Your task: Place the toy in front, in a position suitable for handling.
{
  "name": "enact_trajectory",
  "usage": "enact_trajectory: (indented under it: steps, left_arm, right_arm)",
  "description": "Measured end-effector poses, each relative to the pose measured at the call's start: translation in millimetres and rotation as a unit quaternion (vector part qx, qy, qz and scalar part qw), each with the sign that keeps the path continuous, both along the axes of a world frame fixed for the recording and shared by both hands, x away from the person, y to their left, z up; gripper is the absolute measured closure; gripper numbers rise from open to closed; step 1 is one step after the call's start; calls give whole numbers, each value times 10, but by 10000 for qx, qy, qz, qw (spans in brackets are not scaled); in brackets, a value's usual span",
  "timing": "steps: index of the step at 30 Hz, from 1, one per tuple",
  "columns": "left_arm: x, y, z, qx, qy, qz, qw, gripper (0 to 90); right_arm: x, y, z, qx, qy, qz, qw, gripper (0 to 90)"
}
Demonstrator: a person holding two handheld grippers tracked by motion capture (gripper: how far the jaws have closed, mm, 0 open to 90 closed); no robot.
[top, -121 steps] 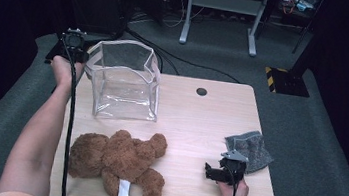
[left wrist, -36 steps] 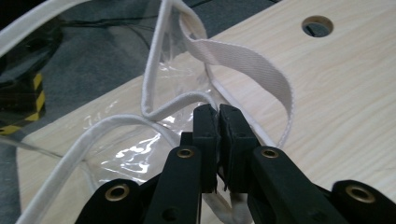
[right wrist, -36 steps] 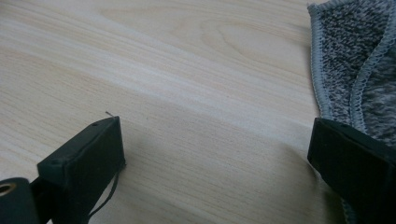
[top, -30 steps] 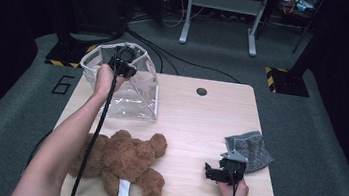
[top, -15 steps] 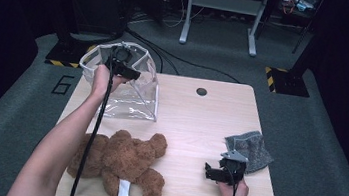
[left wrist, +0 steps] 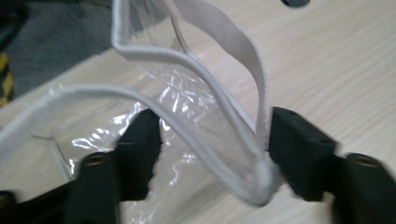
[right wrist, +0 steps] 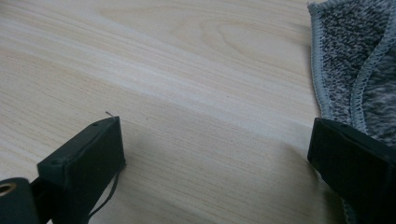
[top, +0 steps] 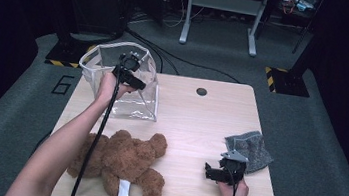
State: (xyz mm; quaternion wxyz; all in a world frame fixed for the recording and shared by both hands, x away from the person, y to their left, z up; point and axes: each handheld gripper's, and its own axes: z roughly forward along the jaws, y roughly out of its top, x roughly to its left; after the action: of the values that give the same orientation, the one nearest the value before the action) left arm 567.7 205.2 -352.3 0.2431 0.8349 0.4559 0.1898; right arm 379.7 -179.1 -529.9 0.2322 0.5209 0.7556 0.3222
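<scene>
A pale wooden table [top: 200, 116] stands on grey carpet. At its far left corner the clear bag [top: 132, 100] stands upright, mouth up. The left gripper [top: 137, 81] has just been closing; its jaws straddle the bag's white rim, whether pressing I cannot tell. A teddy [top: 119, 159] lies lengthwise along the near edge. The right gripper [top: 211, 172] gapes, beside a grey cloth [top: 252, 149].

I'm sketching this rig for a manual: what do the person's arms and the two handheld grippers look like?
Both forearms are bare, no sleeves. The left gripper is black with blocky black jaws and a black cable trailing along the arm. The right gripper is black too, topped by a grey three-cornered plate, its cable trailing back.
</scene>
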Motion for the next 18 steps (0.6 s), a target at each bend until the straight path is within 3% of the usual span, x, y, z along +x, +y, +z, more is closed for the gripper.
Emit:
enact_trajectory:
  steps: [2, 6, 8, 12, 16, 18]
  left_arm:
    - [7, 17, -30, 27, -4, 43, 10000, 615]
    - [44, 112, -40, -132, 32, 80, 9999, 749]
    - [59, 153, -44, -134, 2, 164, 9998, 754]
    - [94, 234, -61, 53, -79, 364, 9993, 759]
    - [132, 349, -83, -54, -132, 584, 9982, 757]
    - [147, 394, -79, 2, -180, 637, 9978, 757]
  right_arm:
    - [0, 0, 0, -1, -2, -1, 10000, 31]
    - [-2, 3, 0, 5, -4, -5, 10000, 31]
    - [-2, 3, 0, 1, -6, -2, 10000, 32]
    - [-3, 3, -1, -3, -16, -12, 10000, 32]
    - [-3, 3, -1, -6, -16, -8, 10000, 32]
    - [-3, 2, 0, -8, -12, -4, 10000, 32]
